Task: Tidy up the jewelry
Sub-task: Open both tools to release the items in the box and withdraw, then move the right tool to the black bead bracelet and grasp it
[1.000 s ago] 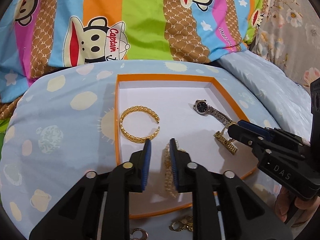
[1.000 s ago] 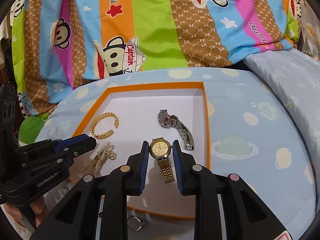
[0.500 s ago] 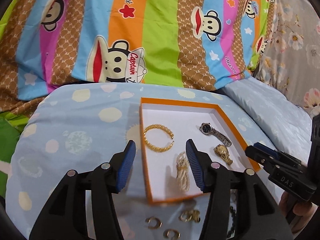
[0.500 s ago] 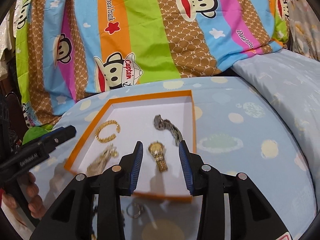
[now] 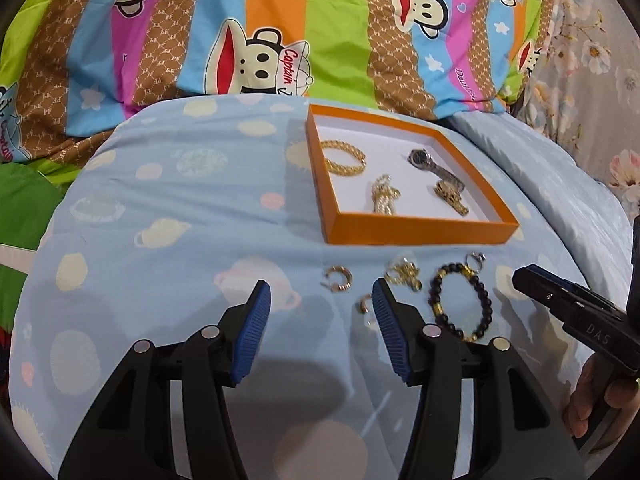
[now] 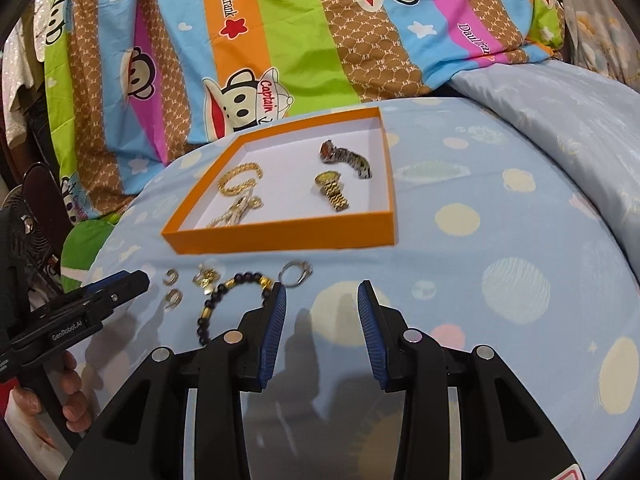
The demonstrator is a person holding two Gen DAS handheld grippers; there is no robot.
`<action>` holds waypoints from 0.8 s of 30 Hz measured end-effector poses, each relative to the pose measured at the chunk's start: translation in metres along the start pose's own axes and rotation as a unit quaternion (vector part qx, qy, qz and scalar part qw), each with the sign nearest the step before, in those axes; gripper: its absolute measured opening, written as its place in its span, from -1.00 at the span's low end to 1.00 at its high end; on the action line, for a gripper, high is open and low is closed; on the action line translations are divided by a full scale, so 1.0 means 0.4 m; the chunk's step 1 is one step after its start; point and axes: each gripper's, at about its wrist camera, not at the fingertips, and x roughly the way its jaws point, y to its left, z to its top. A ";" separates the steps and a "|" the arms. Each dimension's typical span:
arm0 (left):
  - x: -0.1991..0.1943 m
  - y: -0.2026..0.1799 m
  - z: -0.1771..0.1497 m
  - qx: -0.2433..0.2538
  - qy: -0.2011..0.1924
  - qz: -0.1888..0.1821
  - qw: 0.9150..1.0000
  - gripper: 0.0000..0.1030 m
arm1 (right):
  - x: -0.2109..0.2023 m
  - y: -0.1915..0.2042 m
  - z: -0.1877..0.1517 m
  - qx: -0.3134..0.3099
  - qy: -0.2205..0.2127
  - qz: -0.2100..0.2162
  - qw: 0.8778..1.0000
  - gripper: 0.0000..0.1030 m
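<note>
We judge the sort about half done: the orange tray [image 5: 420, 232] holds a gold bangle [image 5: 344, 158], a pearl strand [image 5: 384, 200], a silver watch [image 5: 430, 162] and a gold watch [image 5: 452, 196].

Still on the blue quilt [image 5: 180, 220], at 6 o'clock of the tray: hoop earrings [image 5: 339, 279], a gold cluster [image 5: 404, 274], a beaded bracelet [image 5: 460, 300], a ring [image 6: 296, 274].

Left gripper [image 5: 320, 320] and right gripper [image 6: 322, 326] both spread wide, empty.

Next move, we reckon: a close pinch on one small piece.

Legible: "Captain", "Daulfrank" on the bedding; "DAS", "GenRobot.AI" on the grippers.
</note>
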 end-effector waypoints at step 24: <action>-0.002 0.002 -0.018 -0.020 0.006 0.001 1.000 0.20 | 0.069 0.096 -0.008 -0.009 0.041 -0.010 0.999 -0.33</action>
